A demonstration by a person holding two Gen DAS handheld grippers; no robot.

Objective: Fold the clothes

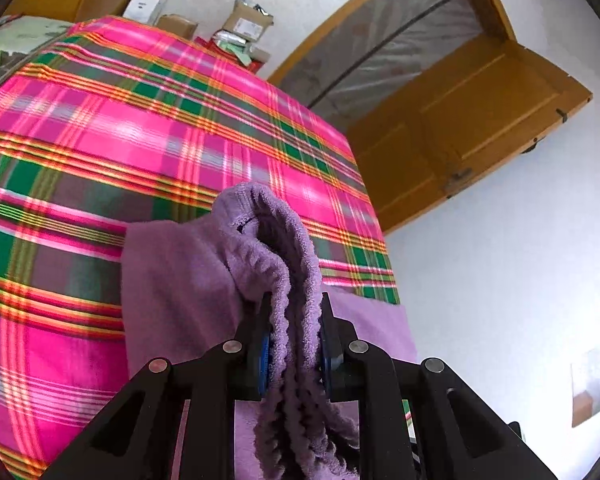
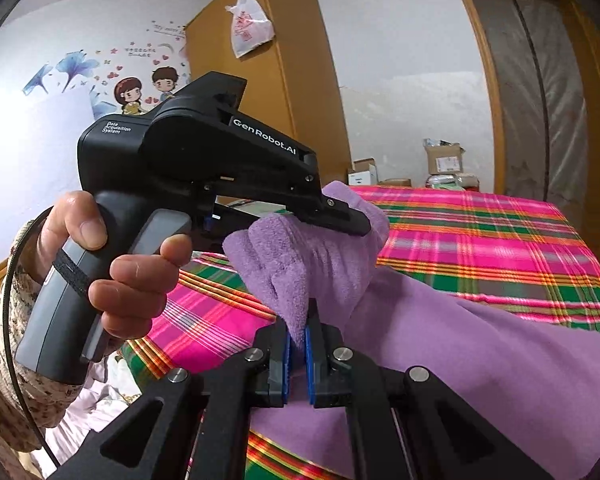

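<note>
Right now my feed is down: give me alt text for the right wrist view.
The right gripper is shut on a bunched edge of a purple garment that trails to the right over a pink plaid bedspread. Just beyond, a person's hand holds the left gripper, also clamped on the same fabric. A wooden wardrobe and cardboard boxes stand behind.

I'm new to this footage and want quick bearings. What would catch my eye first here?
The loud pink, green and orange plaid bedspread fills most of both views. Over it, a lilac fleece garment is held up, bunched edges pinched in the shut jaws of both the left gripper and the right gripper. In the right wrist view, the person's left hand on the left gripper's handle looms large at left.
</note>
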